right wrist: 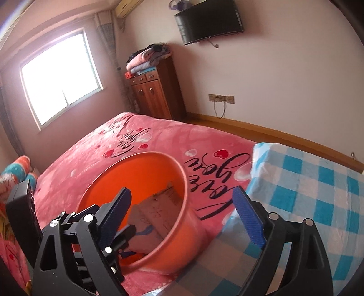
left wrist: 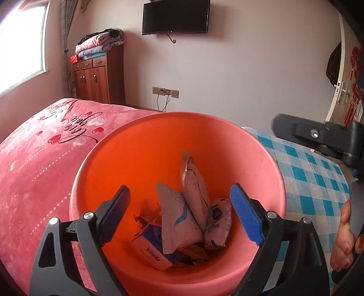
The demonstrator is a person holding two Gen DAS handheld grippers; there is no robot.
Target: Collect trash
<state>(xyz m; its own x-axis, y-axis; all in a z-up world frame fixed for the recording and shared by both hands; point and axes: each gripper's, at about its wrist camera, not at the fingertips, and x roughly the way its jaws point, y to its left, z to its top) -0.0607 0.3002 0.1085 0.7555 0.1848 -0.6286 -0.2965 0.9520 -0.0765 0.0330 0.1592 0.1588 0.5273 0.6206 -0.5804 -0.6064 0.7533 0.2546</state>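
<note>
An orange-pink trash bucket point(left wrist: 145, 145) stands on the bed and holds several pieces of trash: pale paper wrappers point(left wrist: 195, 189), a white and blue Vinda tissue pack point(left wrist: 152, 250) and brown scraps. My left gripper point(left wrist: 179, 214) hangs open and empty over the bucket's near rim. The bucket also shows in the right wrist view point(right wrist: 157, 248), with wrappers point(right wrist: 154, 211) inside. My right gripper point(right wrist: 182, 216) is open and empty, just right of the bucket, above the bed. The right gripper's body shows in the left wrist view point(left wrist: 318, 139) at the right.
A pink bedspread point(right wrist: 91, 159) with hearts and script covers the bed. A blue-and-white checked cloth point(right wrist: 318, 186) lies to the right. A wooden cabinet point(left wrist: 97, 77) with folded blankets, a wall TV point(left wrist: 175, 17), a window point(right wrist: 59, 77) and a door point(left wrist: 343, 88) surround the bed.
</note>
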